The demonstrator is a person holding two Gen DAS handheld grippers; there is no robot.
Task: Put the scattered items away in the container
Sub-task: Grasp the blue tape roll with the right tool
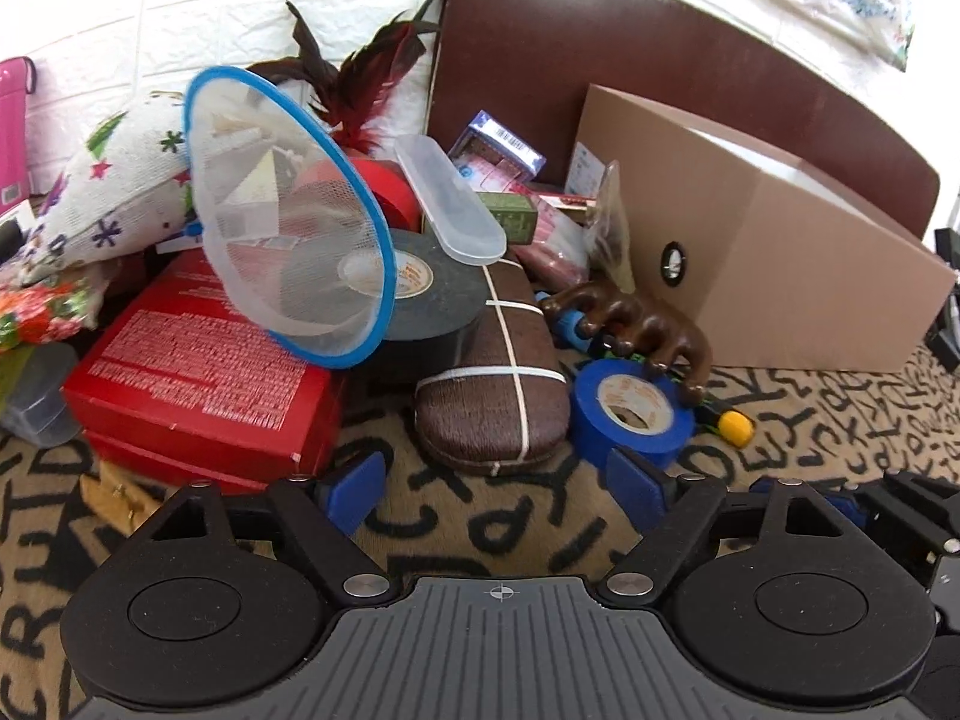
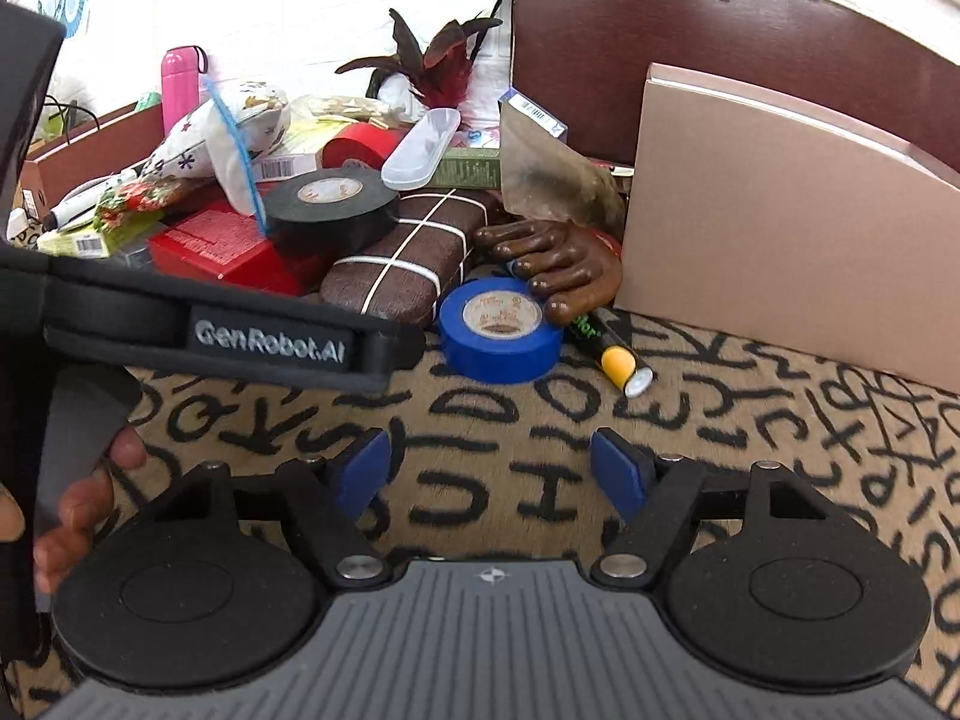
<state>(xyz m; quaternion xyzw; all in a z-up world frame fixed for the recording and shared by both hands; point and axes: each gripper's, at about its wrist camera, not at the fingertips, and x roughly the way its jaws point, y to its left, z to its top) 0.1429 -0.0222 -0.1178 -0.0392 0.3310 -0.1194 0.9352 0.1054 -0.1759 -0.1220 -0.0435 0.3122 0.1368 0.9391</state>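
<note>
Fingers of both grippers stood apart, empty; next, grab blue tape at twelve o'clock.

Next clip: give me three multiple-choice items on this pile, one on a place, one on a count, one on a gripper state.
1. The black tape roll lies:
A. on the carpet alone
B. in the pile beside the brown case
C. on the cardboard box

2. Tape rolls in view:
A. one
B. two
C. four

3. The right hand-held gripper is:
A. open, empty
B. shut on tape
C. shut on the case

Answers: 1 B, it rests against the case; 2 B, black plus the blue tape roll; 3 A, only carpet shows between its pads.
</note>
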